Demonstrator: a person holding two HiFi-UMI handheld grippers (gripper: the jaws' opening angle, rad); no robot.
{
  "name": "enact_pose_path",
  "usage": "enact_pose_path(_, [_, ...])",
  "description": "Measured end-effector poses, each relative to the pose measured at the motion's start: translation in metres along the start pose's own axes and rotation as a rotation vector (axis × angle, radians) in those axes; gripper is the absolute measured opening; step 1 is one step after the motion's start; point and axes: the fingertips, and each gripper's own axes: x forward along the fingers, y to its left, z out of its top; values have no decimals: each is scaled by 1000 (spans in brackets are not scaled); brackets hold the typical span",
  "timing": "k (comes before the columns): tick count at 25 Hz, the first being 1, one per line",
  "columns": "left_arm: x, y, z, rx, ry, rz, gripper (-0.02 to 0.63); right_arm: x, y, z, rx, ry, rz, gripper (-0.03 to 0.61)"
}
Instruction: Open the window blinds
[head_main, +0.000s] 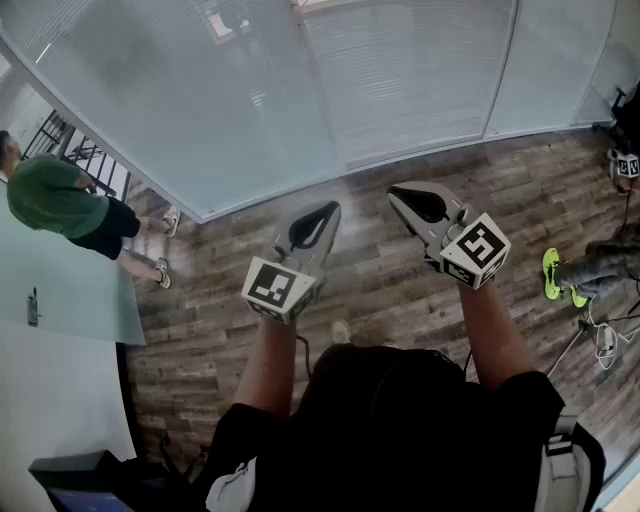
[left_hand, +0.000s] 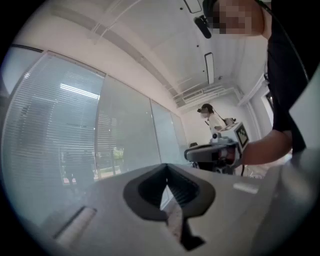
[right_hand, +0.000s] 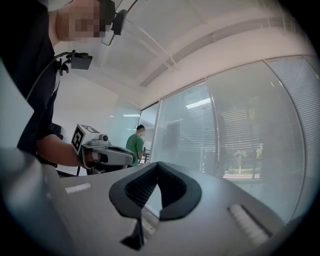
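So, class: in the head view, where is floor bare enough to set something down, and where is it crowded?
Bare: the wood floor between the glass wall and the left gripper and right gripper. Crowded: the right edge, by neon shoes and cables; the left, near the person in green.

Daylight came through the blinds (head_main: 400, 80), leaving the room evenly bright, with only soft, faint shadows on the wooden floor (head_main: 380, 290). A strip of reflected light made glare on the glass (left_hand: 77, 90). Both gripper views bent strongly toward dark, vignetted edges, and their nearest foreground was blurred.
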Motion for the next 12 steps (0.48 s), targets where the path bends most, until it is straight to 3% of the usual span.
enact_pose_path(12, [-2, 5, -3, 26, 1, 13, 5, -1, -2, -15, -39, 6, 15, 5])
